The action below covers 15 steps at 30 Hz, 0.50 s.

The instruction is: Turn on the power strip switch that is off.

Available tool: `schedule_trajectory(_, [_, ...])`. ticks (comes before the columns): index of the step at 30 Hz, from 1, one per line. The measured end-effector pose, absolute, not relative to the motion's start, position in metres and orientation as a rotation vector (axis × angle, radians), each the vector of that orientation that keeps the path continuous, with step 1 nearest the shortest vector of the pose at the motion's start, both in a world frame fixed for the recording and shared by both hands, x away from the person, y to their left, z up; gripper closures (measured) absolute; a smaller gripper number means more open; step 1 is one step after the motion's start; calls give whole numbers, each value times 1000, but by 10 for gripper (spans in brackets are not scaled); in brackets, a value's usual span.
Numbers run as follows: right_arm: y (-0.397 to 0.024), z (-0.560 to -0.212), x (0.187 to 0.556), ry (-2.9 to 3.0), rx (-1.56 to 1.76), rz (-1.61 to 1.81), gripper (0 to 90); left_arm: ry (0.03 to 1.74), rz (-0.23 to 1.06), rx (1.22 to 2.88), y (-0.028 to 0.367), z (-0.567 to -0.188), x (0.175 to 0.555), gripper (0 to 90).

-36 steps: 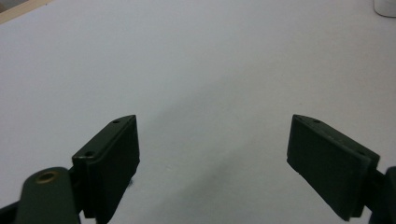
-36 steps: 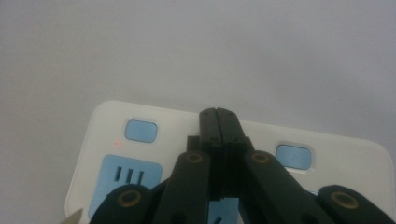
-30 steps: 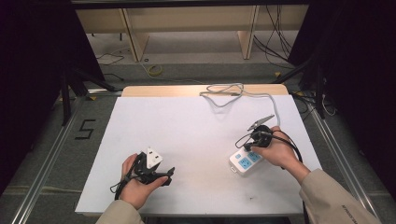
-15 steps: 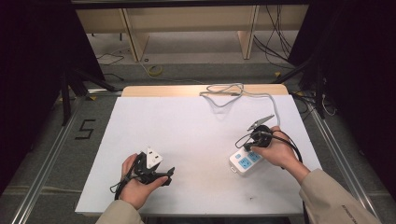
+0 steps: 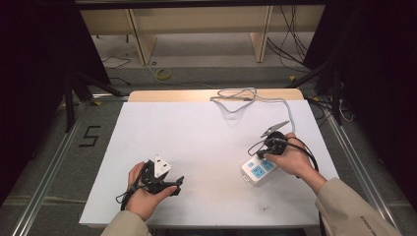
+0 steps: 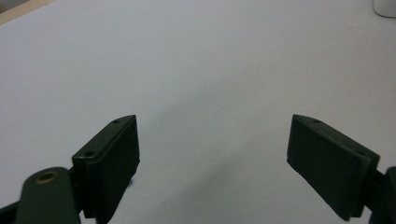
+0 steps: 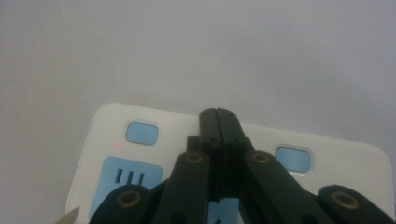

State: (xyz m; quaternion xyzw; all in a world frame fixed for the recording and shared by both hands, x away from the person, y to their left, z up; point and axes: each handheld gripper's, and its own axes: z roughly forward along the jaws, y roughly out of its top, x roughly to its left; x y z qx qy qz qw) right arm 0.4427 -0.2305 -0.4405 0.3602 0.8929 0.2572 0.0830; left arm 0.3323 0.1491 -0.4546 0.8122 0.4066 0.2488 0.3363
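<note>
A white power strip [image 5: 256, 172] with blue sockets lies at the right of the white table [image 5: 206, 132]. My right gripper [image 5: 261, 155] points down at it, held in a hand. In the right gripper view the strip [image 7: 341, 154] spans the lower half of the picture, and the right gripper [image 7: 218, 115] is shut, its tips over the strip's top between two blue buttons [image 7: 141, 133]. A small red light [image 7: 116, 145] glows beside the left button. My left gripper [image 5: 174, 185] rests in a hand at the front left; in its own view the left gripper [image 6: 212, 140] stands wide open over bare table.
The strip's grey cable [image 5: 287, 110] runs to the far edge and loops there [image 5: 235, 96]. A white corner [image 6: 385, 7] shows at the top right of the left gripper view. Dark frames and floor cables surround the table.
</note>
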Motion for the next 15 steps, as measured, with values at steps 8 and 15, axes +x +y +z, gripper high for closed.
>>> schedule_trajectory(8, [-233, -437, 443, 2651, 1071, 784, 900, 1061, 648, 2119, 149, -455, 332, 165])
schedule_trajectory(15, [-233, -436, 441, 2649, 1073, 788, 876, 1065, 648, 2115, 149, -455, 332, 165])
